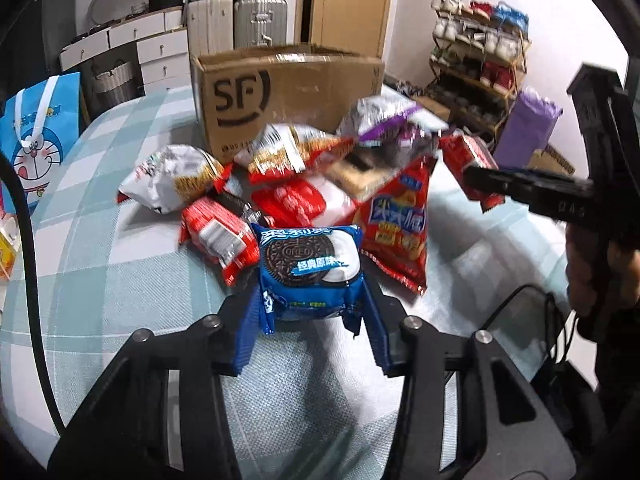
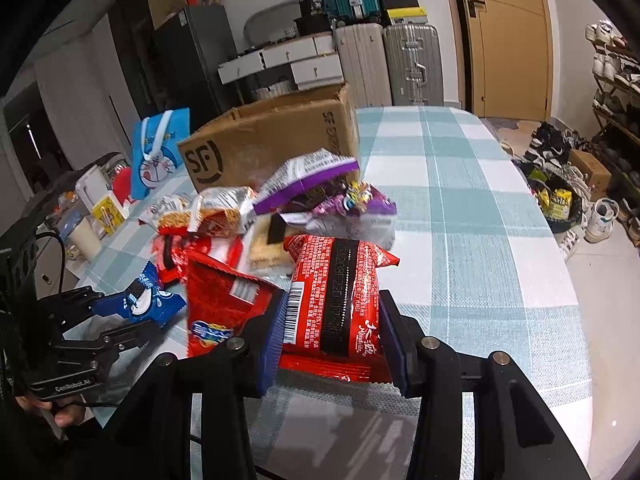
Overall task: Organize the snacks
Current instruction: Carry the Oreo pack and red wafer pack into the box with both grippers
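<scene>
Blue Oreo packet (image 1: 310, 270) sits pinched between the jaws of the left gripper (image 1: 308, 312) in the left wrist view, at the near edge of the snack pile (image 1: 304, 184) on the checked table (image 1: 100, 280). An SF cardboard box (image 1: 288, 92) stands behind the pile at 12 o'clock. At 3 o'clock the right gripper (image 1: 486, 184) holds a red packet (image 1: 468, 158).

From the right wrist view, the right gripper (image 2: 332, 320) has its jaws clamped on that red packet (image 2: 336, 300), lifted just above the table (image 2: 480, 240). The pile (image 2: 280, 208) lies at 11 o'clock, the box (image 2: 272, 140) beyond it. At 9 o'clock the left gripper (image 2: 156, 308) grips the Oreo packet (image 2: 150, 296).
</scene>
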Demonstrator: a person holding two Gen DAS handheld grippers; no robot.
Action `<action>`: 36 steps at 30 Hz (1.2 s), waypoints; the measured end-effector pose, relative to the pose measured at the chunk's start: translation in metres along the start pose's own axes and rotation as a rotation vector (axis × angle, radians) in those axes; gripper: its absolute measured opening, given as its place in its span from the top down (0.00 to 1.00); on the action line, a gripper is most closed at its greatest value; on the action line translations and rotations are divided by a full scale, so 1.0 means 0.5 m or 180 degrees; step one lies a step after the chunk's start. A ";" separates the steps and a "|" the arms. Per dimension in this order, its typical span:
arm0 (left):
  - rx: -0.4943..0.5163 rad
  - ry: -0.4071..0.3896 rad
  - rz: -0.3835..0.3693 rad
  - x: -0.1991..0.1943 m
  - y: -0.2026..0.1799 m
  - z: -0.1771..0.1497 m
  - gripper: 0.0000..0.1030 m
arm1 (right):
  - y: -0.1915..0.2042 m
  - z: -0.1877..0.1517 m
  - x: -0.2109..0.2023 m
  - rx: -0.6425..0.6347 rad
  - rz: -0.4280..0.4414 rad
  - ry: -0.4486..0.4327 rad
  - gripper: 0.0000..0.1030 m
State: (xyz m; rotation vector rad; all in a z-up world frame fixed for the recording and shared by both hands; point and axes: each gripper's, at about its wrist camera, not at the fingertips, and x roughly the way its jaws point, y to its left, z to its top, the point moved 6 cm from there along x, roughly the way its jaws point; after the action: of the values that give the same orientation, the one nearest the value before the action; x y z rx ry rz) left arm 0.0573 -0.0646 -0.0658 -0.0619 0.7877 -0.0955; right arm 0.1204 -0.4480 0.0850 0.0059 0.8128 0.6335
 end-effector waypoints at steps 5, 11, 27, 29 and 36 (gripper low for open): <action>-0.0085 -0.0208 -0.0075 -0.032 0.017 0.035 0.58 | 0.025 0.028 -0.025 -0.0098 0.0121 -0.0169 0.57; -0.0105 -0.0394 -0.0038 -0.058 0.039 0.101 0.58 | 0.054 0.076 -0.042 -0.0195 0.0226 -0.0283 0.57; -0.0182 -0.0596 0.0032 -0.036 0.100 0.302 0.58 | 0.079 0.229 -0.002 -0.0201 0.0407 -0.0422 0.57; -0.0205 -0.0583 0.0041 -0.025 0.106 0.322 0.58 | 0.080 0.250 0.011 -0.0183 0.0463 -0.0417 0.57; -0.0199 -0.0540 0.0064 0.028 0.112 0.384 0.58 | 0.070 0.310 0.063 -0.0096 0.0496 -0.0414 0.57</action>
State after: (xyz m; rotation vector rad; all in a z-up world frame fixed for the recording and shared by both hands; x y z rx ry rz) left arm 0.2070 -0.0066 0.0547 -0.1197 0.6216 -0.0458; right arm 0.2235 -0.3673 0.1805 0.0827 0.6811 0.7844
